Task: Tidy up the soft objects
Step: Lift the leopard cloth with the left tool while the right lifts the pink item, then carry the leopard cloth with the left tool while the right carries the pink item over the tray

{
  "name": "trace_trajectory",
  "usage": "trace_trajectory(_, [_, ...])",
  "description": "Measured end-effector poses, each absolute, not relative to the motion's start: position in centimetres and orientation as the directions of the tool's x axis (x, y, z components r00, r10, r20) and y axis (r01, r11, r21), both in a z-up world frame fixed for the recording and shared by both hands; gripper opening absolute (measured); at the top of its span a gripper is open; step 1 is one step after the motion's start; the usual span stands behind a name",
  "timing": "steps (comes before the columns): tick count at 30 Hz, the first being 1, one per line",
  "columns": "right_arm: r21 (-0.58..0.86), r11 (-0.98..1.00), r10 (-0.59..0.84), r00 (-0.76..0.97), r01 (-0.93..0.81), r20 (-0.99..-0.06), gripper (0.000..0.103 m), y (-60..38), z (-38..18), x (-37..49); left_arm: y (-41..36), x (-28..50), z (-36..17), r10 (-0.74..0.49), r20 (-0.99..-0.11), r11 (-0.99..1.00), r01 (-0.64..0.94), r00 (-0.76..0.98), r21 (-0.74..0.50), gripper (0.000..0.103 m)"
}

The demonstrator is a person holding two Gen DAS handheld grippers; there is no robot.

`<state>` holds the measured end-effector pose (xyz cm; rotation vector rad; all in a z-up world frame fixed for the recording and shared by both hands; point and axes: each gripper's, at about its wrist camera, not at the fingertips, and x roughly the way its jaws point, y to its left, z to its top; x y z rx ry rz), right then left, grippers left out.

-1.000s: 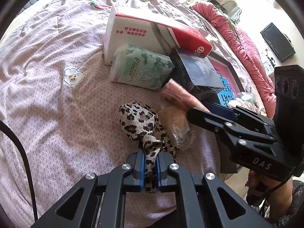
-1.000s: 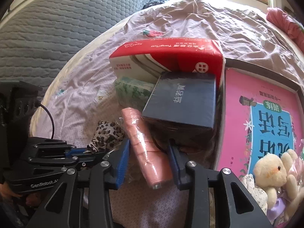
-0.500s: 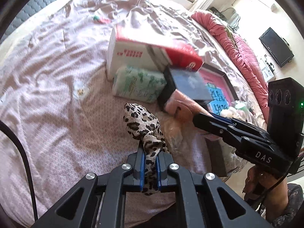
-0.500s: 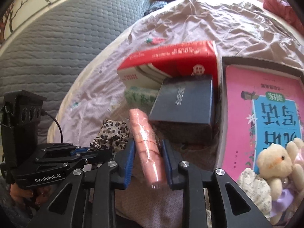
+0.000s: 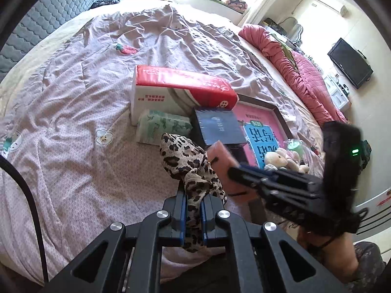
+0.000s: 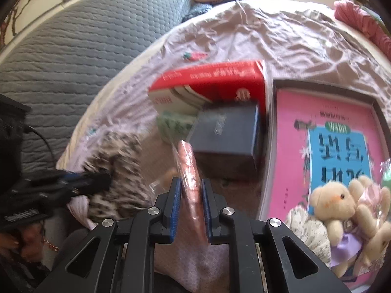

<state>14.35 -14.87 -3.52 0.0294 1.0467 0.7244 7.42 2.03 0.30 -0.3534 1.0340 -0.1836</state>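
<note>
From the left wrist we see our left gripper (image 5: 193, 208) with its jaws pinching the leopard-print cloth (image 5: 188, 161), lifted above the bed (image 5: 73, 127). From the right wrist, our right gripper (image 6: 191, 204) has its jaws clamped on the pink roll (image 6: 190, 171).

Left gripper (image 5: 193, 216) jaws clamped; right gripper (image 6: 191, 210) jaws clamped, both angled down.

Rumpled pink bed (image 5: 73, 127); tissue box (image 5: 180, 92); green pack (image 5: 163, 129); framed picture (image 5: 264, 122)
</note>
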Motion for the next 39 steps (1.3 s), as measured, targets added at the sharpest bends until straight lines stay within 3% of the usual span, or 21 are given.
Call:
trace_trajectory(5, [0.377,0.769,0.579,0.310,-0.517,-0.754,0.016,-15.8,-3.0,14.0,1.0,6.9,1.6,-0.304,-0.799,0.934,-0.002,0.518,-0.357,0.009])
trace_trajectory(22, [0.391,0.783,0.614,0.503,-0.483,-0.608,0.016,-23.3,6.3,12.0,-5.8,7.3,7.3,-0.306,-0.761,0.949,0.123,0.572,-0.289,0.009])
trace_trajectory(39, [0.406,0.844,0.533,0.623,-0.350,-0.572,0.016,-33.1,7.8,10.6,-12.9,9.1,8.1,-0.357,-0.762,0.934,0.228,0.540,-0.276,0.009])
